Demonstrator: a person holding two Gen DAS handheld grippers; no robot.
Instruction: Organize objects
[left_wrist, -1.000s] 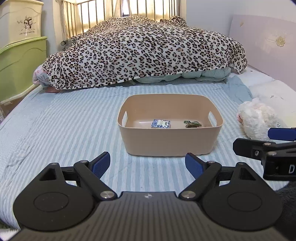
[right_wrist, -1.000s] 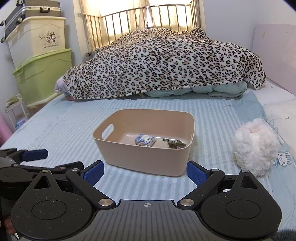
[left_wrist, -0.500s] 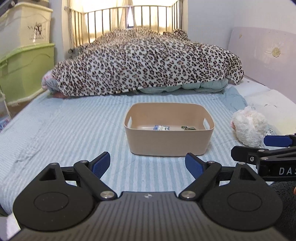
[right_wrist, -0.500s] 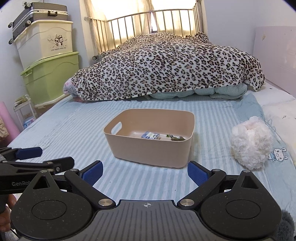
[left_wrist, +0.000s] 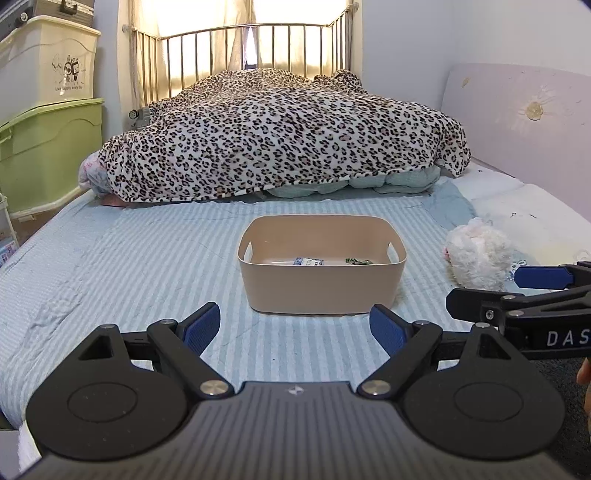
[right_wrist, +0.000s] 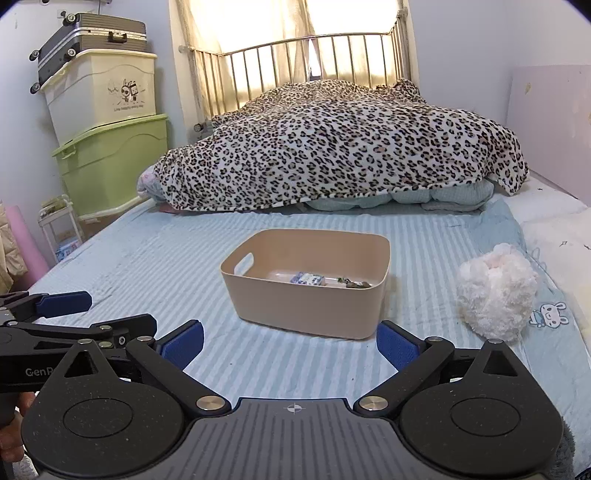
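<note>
A beige plastic bin sits on the striped blue bed sheet. Inside lie a small blue-and-white packet and a dark green-brown item. A white fluffy plush lies on the sheet to the right of the bin. My left gripper is open and empty, well short of the bin. My right gripper is open and empty, also short of the bin. Each gripper shows at the edge of the other's view.
A leopard-print blanket is heaped across the far half of the bed before a metal rail. Green and cream storage boxes stand left of the bed. A pale headboard and pillows are at the right.
Both grippers have pulled back from the bin and risen, so the bin looks smaller and farther. Both stay open and empty.
</note>
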